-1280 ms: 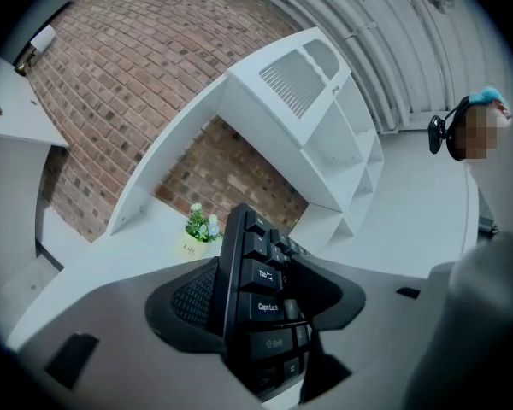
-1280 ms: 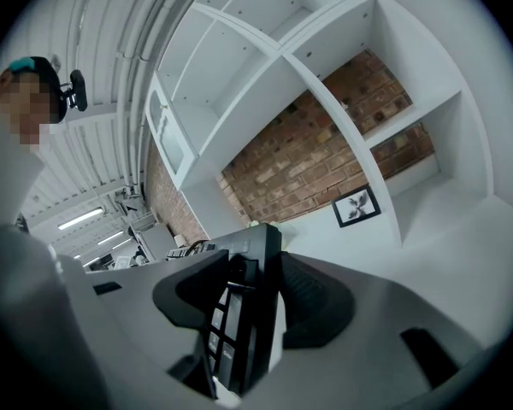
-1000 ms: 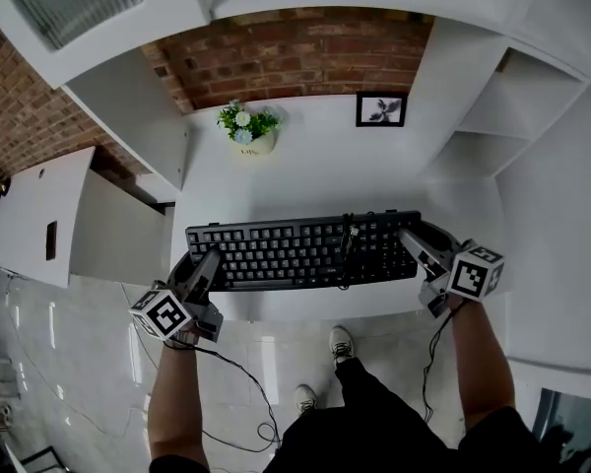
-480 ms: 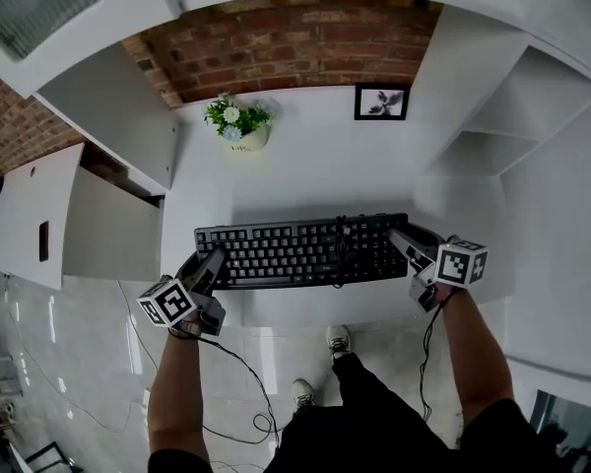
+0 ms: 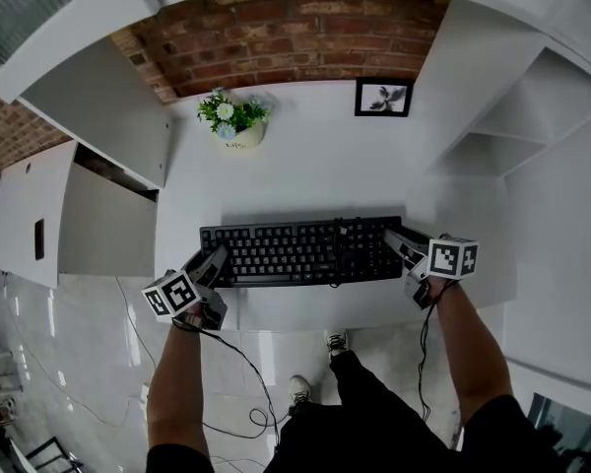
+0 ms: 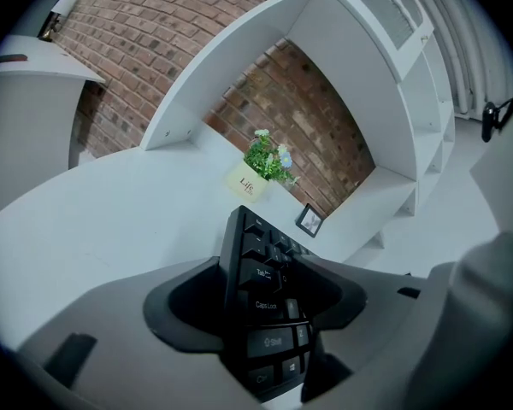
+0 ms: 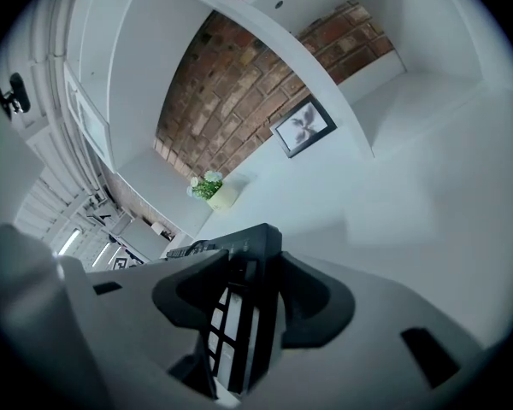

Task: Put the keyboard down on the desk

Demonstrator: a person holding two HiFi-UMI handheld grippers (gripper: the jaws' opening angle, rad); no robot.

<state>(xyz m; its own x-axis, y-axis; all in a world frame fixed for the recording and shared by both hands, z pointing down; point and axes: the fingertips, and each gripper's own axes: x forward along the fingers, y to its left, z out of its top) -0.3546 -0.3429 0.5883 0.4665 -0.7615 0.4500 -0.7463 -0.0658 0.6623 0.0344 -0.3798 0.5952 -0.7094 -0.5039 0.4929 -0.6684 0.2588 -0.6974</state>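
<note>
the left gripper [image 6: 269, 319] has its two grey jaws closed on the left end of the long black computer keyboard [image 6: 261, 267], one jaw on either face, with the shift and caps lock keys showing between them. the right gripper [image 7: 239, 314] clamps the opposite end the same way, the keyboard's [image 7: 244, 254] short edge wedged upright in the narrow gap between its jaws.

from the head view, the left gripper [image 5: 214, 261] sits at the near left corner of the keyboard [image 5: 300, 251] and the right gripper [image 5: 399, 239] at its right end, each with its marker cube on the side nearer the person. the keyboard runs level from side to side between them, over the front part of the white desk [image 5: 315, 166], parallel to the desk's front edge. whether its underside touches the desk top cannot be told. a thin dark cable [image 5: 339, 246] crosses the keys right of the middle.

well behind the keyboard, near the red brick wall [image 5: 286, 28], a small pale pot of green leaves and pale flowers [image 5: 234, 121] stands to the left, and a small black-framed picture [image 5: 382, 98] leans to the right. white shelves flank the desk on both sides.
</note>
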